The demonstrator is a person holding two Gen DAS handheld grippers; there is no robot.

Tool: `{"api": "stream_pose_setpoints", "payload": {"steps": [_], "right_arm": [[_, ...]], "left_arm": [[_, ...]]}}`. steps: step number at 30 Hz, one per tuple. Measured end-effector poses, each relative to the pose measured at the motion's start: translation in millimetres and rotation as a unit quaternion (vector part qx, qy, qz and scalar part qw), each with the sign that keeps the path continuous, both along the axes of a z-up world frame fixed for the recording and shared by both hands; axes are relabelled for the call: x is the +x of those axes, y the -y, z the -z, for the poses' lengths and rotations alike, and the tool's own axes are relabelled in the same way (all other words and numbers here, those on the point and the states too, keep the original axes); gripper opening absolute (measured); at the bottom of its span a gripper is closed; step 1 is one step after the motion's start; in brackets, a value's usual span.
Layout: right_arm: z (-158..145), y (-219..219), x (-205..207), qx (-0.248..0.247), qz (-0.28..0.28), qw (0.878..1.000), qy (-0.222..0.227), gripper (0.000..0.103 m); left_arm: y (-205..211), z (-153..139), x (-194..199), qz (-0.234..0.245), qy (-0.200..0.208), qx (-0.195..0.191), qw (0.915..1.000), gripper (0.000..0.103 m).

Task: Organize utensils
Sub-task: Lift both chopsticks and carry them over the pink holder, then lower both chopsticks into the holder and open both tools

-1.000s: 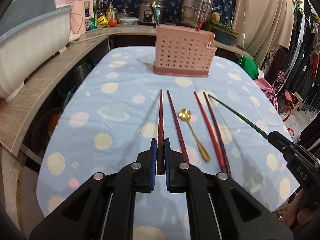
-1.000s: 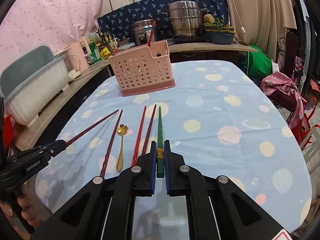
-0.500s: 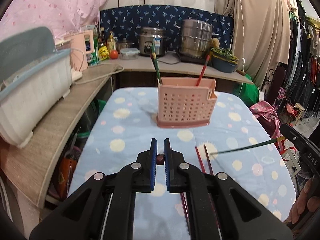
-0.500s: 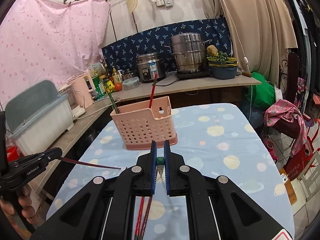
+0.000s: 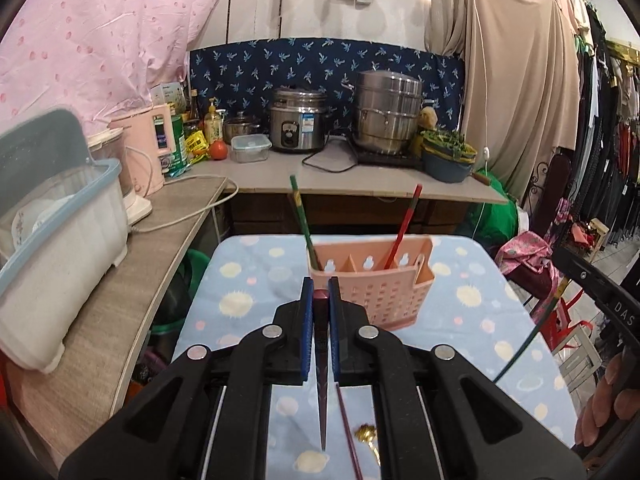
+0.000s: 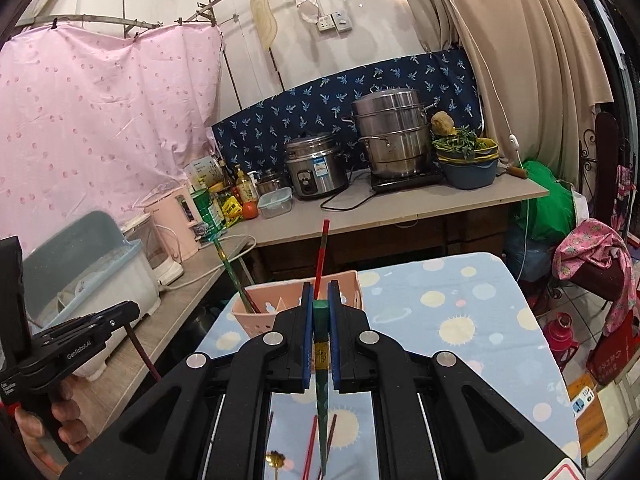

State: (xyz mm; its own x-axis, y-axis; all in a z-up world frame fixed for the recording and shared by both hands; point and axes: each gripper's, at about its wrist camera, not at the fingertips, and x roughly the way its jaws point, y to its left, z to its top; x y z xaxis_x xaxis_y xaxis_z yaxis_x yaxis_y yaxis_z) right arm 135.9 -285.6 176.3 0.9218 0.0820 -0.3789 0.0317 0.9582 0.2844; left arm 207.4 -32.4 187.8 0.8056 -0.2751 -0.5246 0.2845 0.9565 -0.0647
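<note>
Both chopsticks now hang lifted off our table: left gripper pinches the maroon chopstick, right gripper the green chopstick (gold-banded), before the pink holder.

Left tool clamped on a dark red chopstick, tip hanging down over the spotted worktop. Beyond it, a pink utensil holder with a green chopstick and a red chopstick standing inside. Below, a gold spoon lying on the cloth; at far right, the right tool gripping a second green chopstick.
</note>
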Motion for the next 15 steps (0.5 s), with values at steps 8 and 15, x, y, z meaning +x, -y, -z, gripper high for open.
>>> {"api": "stream_pose_setpoints", "payload": {"steps": [8, 15], "right_arm": [[-47, 4, 41, 0.016, -0.005, 0.998, 0.056, 0.006], [-80, 3, 85, 0.023, 0.004, 0.995, 0.095, 0.006]], "left_arm": [[5, -61, 30, -0.012, 0.067, -0.031, 0.9972, 0.007], [11, -104, 64, -0.029, 0.131, -0.070, 0.9885, 0.007]]}}
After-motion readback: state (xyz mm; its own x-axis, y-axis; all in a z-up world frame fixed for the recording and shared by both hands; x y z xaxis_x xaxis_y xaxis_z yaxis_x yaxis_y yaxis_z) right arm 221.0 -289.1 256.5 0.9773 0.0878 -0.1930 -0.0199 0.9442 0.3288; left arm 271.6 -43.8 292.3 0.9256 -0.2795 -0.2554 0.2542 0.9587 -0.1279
